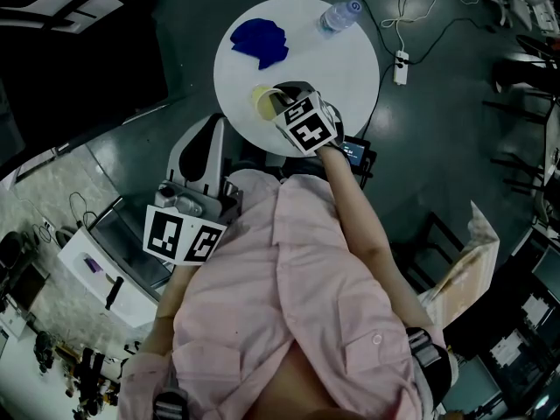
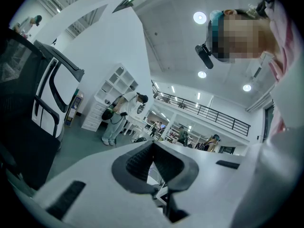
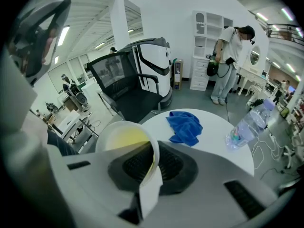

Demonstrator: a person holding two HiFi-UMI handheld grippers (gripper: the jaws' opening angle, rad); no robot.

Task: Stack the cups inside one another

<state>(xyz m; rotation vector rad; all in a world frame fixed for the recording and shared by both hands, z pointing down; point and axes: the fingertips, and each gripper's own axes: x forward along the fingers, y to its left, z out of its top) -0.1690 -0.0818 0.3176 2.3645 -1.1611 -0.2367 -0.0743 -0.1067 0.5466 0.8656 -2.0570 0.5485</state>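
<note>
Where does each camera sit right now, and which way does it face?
Head view: on the person's head, looking steeply down at the table; the pink shirt, right forearm, left gripper and right gripper show.
Left gripper view: on the left gripper, facing out across the room over its shut, empty jaws; a pink sleeve shows.
Right gripper view: on the right gripper, tilted down at the table; its jaws pinch the wall of the yellow cup.
Shared: head and right gripper views both show cup, blue cloth, bottle.
</note>
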